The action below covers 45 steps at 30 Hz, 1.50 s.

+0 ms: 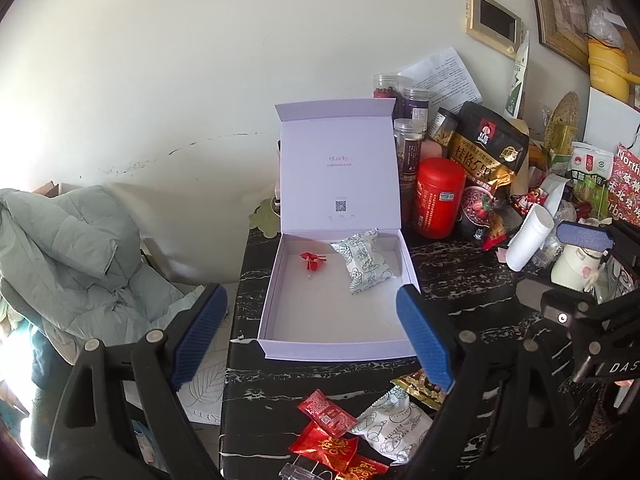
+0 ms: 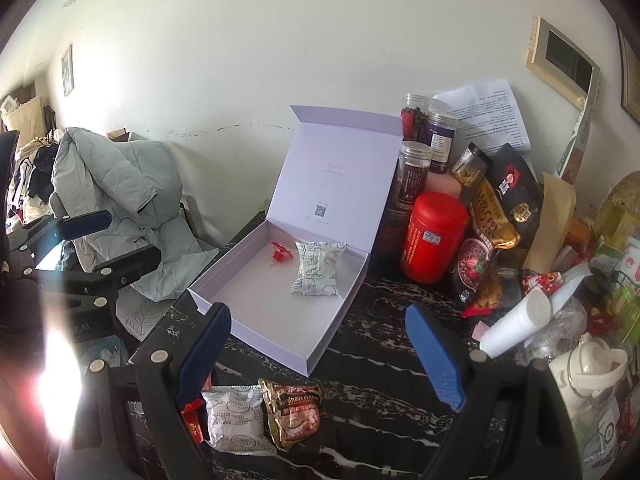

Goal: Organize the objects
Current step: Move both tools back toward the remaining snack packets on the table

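Desk: black marble-look top (image 2: 360, 360) against a cream wall, cluttered along its right side.
Off the left edge: grey-green puffer jacket (image 1: 80, 256) heaped on a chair.
Left gripper (image 1: 316, 332): jaws wide apart, nothing between the pads, hovering over the desk's near edge in front of the box.
Box (image 1: 280, 280): pale lilac, lid (image 1: 340, 168) standing upright at the back, sits near the desk's left edge.
Box contents: small red wrapped candy (image 1: 313, 259) toward the back left; white printed snack pack (image 1: 366, 264) at back centre, just beside the candy, not touching it.
Near edge, loose: red packets (image 1: 326, 420), another white printed pack (image 2: 234, 416), gold-and-red cereal sachet (image 2: 296, 412), lying close together in front of the box.
Right gripper (image 2: 320, 356): jaws wide apart, empty, above the loose packs; blue pads clear of them.
Right of box: clear jars (image 2: 416, 160) stacked at the back, red canister (image 2: 434, 236) in front of them, black-gold oats bag (image 2: 500, 216) leaning beside it.
Far right: white tube (image 2: 516, 326) lying tilted, white cup-like item (image 2: 592, 364), mixed packaging behind.
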{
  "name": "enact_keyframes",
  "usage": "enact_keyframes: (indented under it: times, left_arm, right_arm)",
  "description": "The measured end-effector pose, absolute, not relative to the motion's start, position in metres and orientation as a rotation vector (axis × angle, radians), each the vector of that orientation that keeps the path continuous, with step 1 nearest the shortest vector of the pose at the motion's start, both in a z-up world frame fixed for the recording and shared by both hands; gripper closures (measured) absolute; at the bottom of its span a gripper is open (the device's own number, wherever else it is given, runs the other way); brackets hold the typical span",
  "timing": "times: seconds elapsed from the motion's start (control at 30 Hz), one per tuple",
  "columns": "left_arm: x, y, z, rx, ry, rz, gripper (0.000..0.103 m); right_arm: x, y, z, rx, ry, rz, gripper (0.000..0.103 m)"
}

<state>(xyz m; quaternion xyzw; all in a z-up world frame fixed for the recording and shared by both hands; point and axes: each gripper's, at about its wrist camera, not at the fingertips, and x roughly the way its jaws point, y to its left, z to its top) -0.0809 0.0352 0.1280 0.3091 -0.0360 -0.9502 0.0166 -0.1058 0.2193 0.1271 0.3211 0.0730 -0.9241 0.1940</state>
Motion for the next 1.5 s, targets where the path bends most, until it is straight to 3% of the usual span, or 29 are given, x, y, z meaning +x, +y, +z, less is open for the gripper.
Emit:
enact_keyframes:
  times: [0.93, 1.5]
  left_arm:
    - [-0.011, 0.048, 0.064, 1.096, -0.056, -2.913, 0.015]
    - [0.005, 0.035, 0.01, 1.216, 0.0, -2.825, 0.015]
  right_arm:
    - [-0.05, 0.235, 0.054, 0.93, 0.081, -2.497, 0.013]
    - [-0.038, 0.223, -0.003, 1.012, 0.098, -2.389, 0.013]
